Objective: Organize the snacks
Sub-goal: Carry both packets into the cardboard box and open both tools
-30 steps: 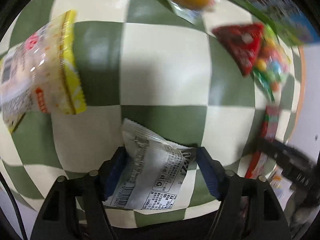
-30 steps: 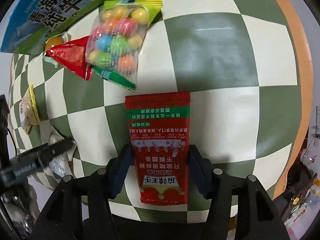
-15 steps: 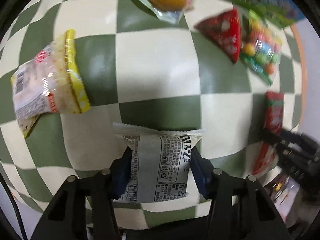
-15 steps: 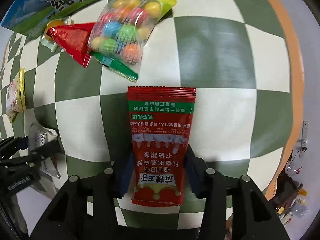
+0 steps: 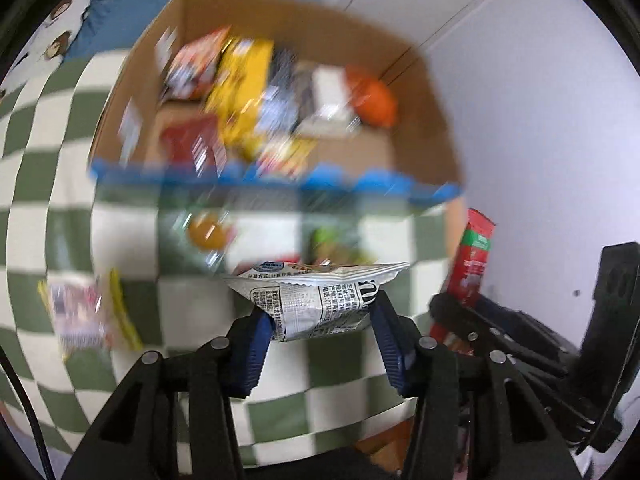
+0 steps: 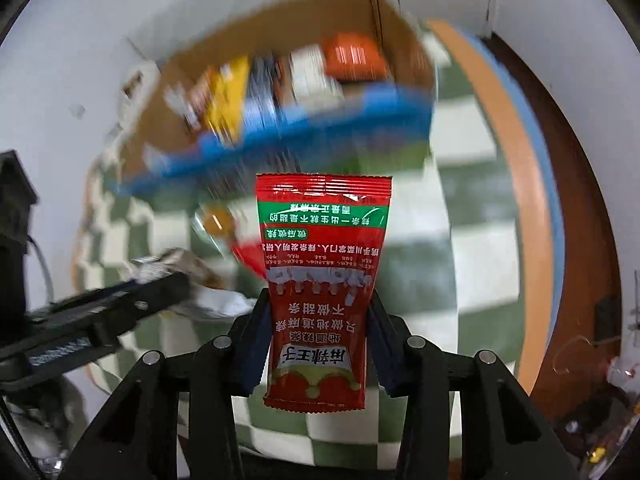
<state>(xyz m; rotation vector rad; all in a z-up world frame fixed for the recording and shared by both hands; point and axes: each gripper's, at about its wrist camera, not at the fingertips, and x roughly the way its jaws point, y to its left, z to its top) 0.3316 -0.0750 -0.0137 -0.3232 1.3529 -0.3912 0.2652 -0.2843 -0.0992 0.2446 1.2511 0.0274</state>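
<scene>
My left gripper (image 5: 322, 322) is shut on a silver-white snack packet (image 5: 316, 300) and holds it up above the checkered cloth. My right gripper (image 6: 320, 320) is shut on a red snack packet (image 6: 320, 272) with a green band, also lifted; it shows at the right of the left wrist view (image 5: 472, 256). A cardboard box (image 5: 424, 92) with a blue front edge, holding several snacks, stands ahead of both grippers (image 6: 404, 32). The left gripper and its packet appear at the left of the right wrist view (image 6: 168, 276).
On the green-and-white checkered cloth (image 5: 48, 220) lie a yellow-edged packet (image 5: 88, 312), an orange-brown sweet (image 5: 208, 232) and a blurred candy bag (image 5: 340, 246). The table's orange rim (image 6: 524, 184) curves at the right. White wall behind.
Both grippers have lifted their packets off the cloth and tilted up, so the cardboard box has come into view ahead. The scene is motion-blurred.
</scene>
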